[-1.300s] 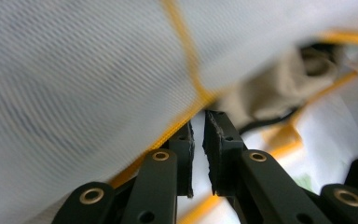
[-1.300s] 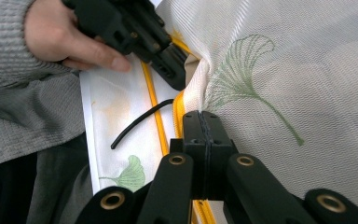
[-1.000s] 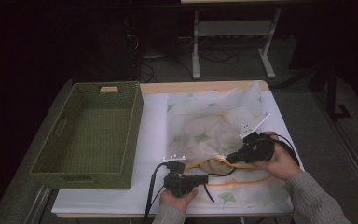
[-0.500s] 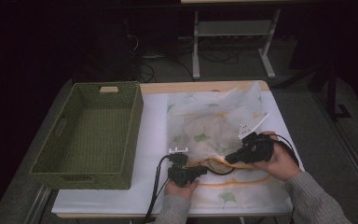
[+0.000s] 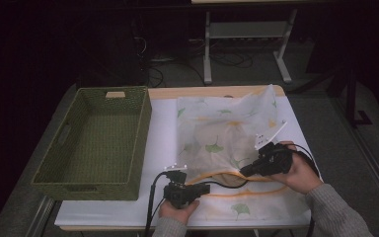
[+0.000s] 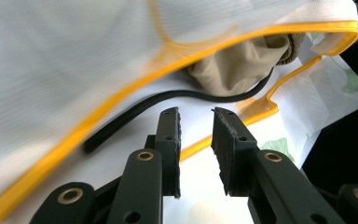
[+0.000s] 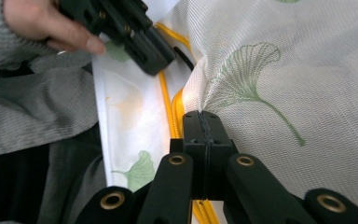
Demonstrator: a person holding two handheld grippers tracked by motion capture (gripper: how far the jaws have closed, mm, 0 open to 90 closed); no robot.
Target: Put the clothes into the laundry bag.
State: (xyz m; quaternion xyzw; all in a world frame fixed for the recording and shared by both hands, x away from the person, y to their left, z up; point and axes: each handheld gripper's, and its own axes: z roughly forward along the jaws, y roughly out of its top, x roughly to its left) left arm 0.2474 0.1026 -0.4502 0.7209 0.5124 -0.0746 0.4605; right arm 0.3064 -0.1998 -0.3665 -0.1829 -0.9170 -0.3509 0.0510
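Off to the left there's a green woven basket point(image 5: 96, 140) sitting on the worktop point(image 5: 162, 123), nothing inside it as far as I can see, with a handle slot cut into its far wall. The worktop has a white sheet over it and a wooden edge at the back. Behind it, on the dark floor, stands a grey metal frame point(image 5: 246, 42) with a tangle of cables point(image 5: 170, 61) beside it.

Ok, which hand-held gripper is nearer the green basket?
Left. The left hand-held gripper sits just off the green basket's near right corner; the right hand-held gripper is farther right, pinching the mesh bag.
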